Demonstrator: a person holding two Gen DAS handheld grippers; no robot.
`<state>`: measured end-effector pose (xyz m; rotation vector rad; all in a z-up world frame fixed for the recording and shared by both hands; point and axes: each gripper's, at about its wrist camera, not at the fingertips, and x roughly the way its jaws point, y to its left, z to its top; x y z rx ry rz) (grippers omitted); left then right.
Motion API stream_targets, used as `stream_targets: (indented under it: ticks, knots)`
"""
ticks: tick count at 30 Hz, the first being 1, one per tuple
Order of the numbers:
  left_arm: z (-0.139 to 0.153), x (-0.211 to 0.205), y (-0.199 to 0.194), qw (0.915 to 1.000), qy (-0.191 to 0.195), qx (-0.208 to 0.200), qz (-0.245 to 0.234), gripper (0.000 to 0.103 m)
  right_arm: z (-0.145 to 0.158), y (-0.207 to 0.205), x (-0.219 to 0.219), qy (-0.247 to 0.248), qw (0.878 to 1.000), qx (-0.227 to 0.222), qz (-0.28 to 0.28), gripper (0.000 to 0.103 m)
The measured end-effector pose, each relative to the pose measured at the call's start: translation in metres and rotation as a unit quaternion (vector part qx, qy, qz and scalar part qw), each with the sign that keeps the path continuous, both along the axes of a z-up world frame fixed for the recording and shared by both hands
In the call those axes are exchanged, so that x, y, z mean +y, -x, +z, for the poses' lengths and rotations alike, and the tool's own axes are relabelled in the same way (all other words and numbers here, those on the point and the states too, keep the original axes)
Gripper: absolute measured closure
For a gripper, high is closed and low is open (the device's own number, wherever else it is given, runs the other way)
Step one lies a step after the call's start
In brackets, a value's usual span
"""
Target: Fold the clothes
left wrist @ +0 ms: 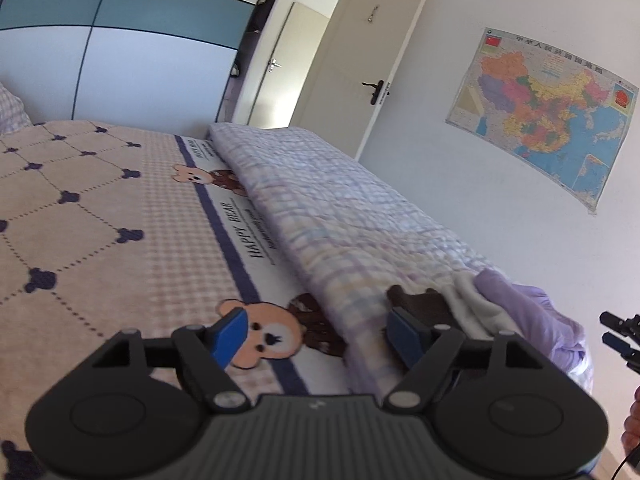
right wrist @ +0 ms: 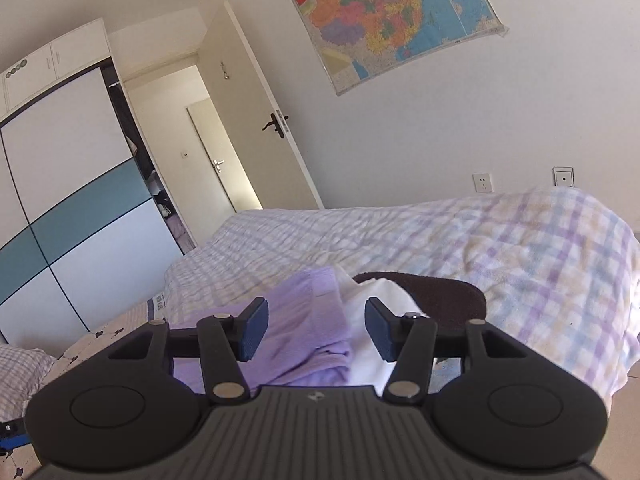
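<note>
1. Clothes: a small pile is lying on the bed, against the near end of a plaid quilt. A lilac garment [right wrist: 304, 320] is sitting crumpled at the left of the pile in the right wrist view, touching a white garment [right wrist: 380, 304] beside it; a dark brown garment [right wrist: 440, 292] is lying behind the white one, against the quilt.
2. Right gripper [right wrist: 316, 328]: hovering just above the pile, jaws spread wide with nothing between them; the lilac and white garments are showing through the gap.
3. Left gripper [left wrist: 316, 334]: hovering over the bed beside the pile, jaws spread apart and empty; its left blue pad [left wrist: 230, 334] is lying over a printed bear, its right pad over the quilt edge.
4. Quilt [left wrist: 340, 216]: folded into a long roll, running along the bed's far side toward the door.
5. Bed [left wrist: 120, 208]: wearing a pink sheet with a diamond pattern and a bear strip reading "HAPPY BEAR".
6. Surroundings: a wardrobe [left wrist: 120, 60] with white and teal panels is standing past the bed; a white door [left wrist: 372, 60] is standing open; a map [left wrist: 552, 120] is hanging on the wall.
</note>
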<state>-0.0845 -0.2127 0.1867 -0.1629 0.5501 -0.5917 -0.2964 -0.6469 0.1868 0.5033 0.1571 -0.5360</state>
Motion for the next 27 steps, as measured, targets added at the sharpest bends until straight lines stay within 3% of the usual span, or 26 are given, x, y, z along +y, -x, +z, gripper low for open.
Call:
stream_targets:
  ticks: [4, 7, 9, 14, 18, 21, 27]
  knots:
    - [0.007, 0.08, 0.005, 0.9976, -0.051, -0.019, 0.043, 0.024, 0.01, -0.032, 0.073, 0.042, 0.996, 0.023, 0.081, 0.045]
    - [0.008, 0.146, 0.015, 0.9876, -0.119, -0.031, 0.098, 0.019, 0.008, -0.063, 0.145, 0.072, 0.986, 0.038, 0.146, 0.04]
    - [0.006, 0.188, 0.022, 0.9773, -0.162, -0.035, 0.131, 0.018, -0.004, -0.09, 0.192, 0.064, 0.979, 0.038, 0.189, 0.033]
    - [-0.013, 0.275, 0.028, 0.9527, -0.227, -0.018, 0.201, 0.01, -0.067, -0.166, 0.293, 0.002, 0.958, 0.1, 0.27, 0.032]
    - [-0.045, 0.316, 0.018, 0.9463, -0.213, 0.031, 0.241, 0.01, -0.116, -0.199, 0.377, 0.016, 0.927, 0.173, 0.333, 0.033]
    - [-0.076, 0.322, 0.007, 0.9411, -0.216, 0.054, 0.255, 0.01, -0.142, -0.205, 0.419, 0.046, 0.907, 0.211, 0.361, 0.033]
    - [-0.143, 0.309, -0.003, 0.949, -0.168, 0.083, 0.254, 0.009, -0.167, -0.215, 0.442, 0.1, 0.908, 0.208, 0.35, 0.03]
